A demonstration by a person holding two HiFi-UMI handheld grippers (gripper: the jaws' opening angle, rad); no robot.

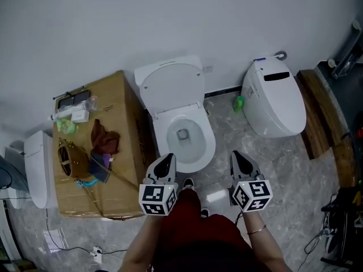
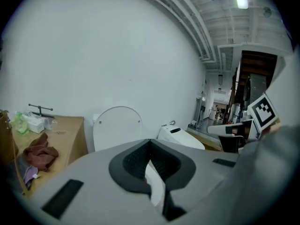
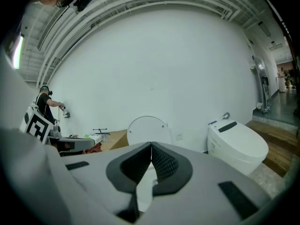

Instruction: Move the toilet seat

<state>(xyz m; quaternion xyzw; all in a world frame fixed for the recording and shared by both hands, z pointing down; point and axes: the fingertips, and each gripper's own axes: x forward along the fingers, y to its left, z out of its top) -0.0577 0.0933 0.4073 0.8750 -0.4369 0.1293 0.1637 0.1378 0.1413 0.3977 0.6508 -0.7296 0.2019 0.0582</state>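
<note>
Two claws hang side by side above the marbled floor [image 1: 283, 169], just short of the toilet bowl [image 1: 184, 134]. The left claw [image 1: 167, 158] has its jaws pressed together with nothing between them, and its own view shows the ribbed pads meeting at the tip. The right claw [image 1: 238, 155] is closed and empty in the same way, near the bowl's right front edge. The toilet seat [image 1: 209, 146] appears to lie flat on the bowl as a white ring, apart from both claws. Its lid [image 1: 170, 86] stands raised against the white wall. A cardboard box [image 1: 125, 118] stands just beside the toilet on the left and carries a brown cloth [image 1: 104, 137]. A second toilet [image 1: 275, 98], lid shut, stands well apart on the right.
</note>
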